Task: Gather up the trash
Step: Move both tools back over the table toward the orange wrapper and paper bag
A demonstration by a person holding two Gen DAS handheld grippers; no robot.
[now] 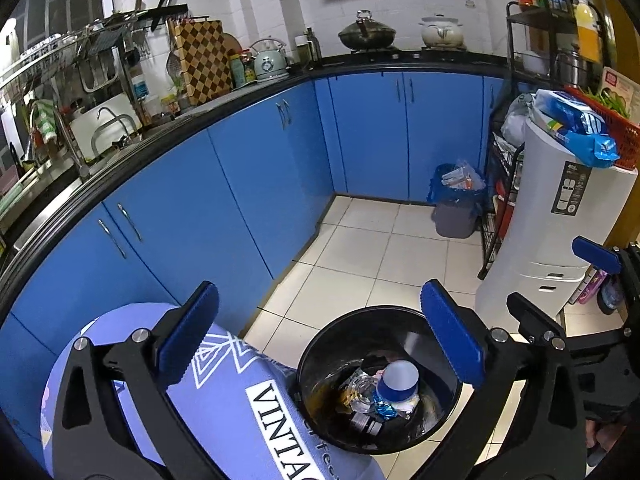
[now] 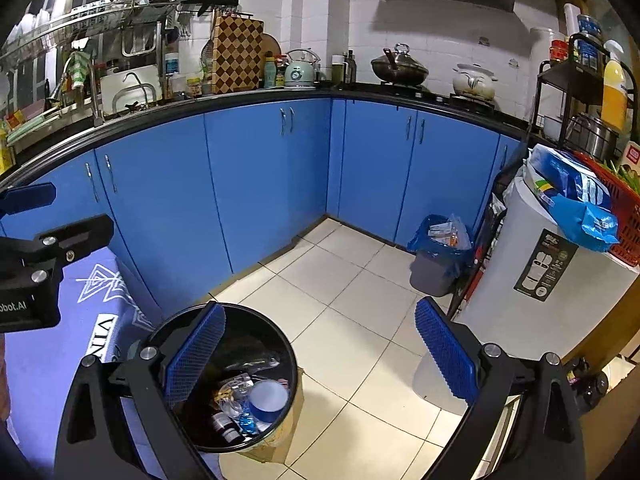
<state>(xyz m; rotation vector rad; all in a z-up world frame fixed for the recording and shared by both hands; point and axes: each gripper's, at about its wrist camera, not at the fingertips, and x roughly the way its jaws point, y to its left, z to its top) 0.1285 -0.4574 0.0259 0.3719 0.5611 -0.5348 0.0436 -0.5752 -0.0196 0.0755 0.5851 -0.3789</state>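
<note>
Above the black bin (image 1: pixel 320 360), both grippers (image 1: pixel 320 336) (image 2: pixel 324 356) tilt downward, jaws wide.

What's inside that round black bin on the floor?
The black bin holds a blue-and-white paper cup lying on crumpled clear plastic, a blue foil scrap and a small dark bottle. Whatever lies beneath this litter is covered.

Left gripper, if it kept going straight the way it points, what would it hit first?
Probably the black bin: the open left gripper points down at its mouth, so it would meet the cup and other trash inside. Depth is unclear.
</note>
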